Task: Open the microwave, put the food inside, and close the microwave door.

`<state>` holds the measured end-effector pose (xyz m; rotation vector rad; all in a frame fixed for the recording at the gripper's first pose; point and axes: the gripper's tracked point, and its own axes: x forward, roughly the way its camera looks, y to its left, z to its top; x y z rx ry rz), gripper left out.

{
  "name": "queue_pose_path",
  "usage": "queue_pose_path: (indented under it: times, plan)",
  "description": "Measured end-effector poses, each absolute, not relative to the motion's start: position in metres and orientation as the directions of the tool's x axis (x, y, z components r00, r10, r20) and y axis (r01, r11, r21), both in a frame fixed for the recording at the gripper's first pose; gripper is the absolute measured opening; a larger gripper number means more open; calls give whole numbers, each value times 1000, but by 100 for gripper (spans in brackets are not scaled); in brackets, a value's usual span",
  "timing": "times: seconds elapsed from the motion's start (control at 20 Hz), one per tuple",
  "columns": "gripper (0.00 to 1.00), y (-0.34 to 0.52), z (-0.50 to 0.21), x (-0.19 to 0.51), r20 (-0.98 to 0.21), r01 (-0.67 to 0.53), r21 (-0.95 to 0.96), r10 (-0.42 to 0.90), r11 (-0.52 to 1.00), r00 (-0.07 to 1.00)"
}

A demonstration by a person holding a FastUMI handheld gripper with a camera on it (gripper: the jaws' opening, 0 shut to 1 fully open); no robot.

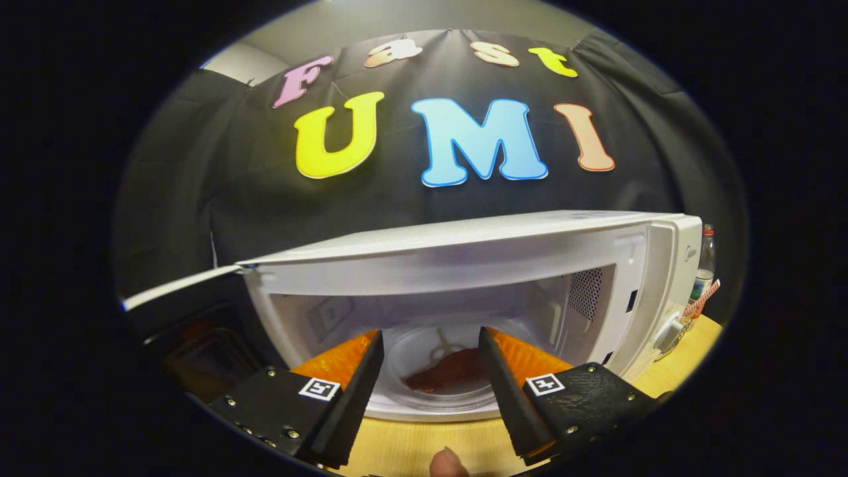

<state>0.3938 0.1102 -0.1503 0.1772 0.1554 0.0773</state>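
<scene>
Just ahead of the jaws [430, 371]: microwave [464, 265], door [179, 286] swung wide to one side, set on a wooden counter [424, 447]. Inside it, beyond the fingertips, a glass turntable [424, 371] carrying the reddish-brown food [450, 371]. Jaws released, grasping nothing, apparently having let go of the food; door not yet closed, bottle [706, 262] standing behind the microwave.

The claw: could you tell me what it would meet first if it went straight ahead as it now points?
Probably the reddish food on the glass turntable inside the open microwave; the open claw holds nothing, though depth is unclear.
</scene>
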Motion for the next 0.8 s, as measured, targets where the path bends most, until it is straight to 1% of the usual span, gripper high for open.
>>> queue_pose_path:
  times: [0.1, 0.5, 0.8]
  plan:
    - [87, 124, -126, 359, -123, -143, 208, 171, 968, 978]
    - [87, 169, -45, 221, -13, -378, 204, 389, 903, 921]
    - [87, 229, -9, 120, 72, -556, 171, 552, 814, 831]
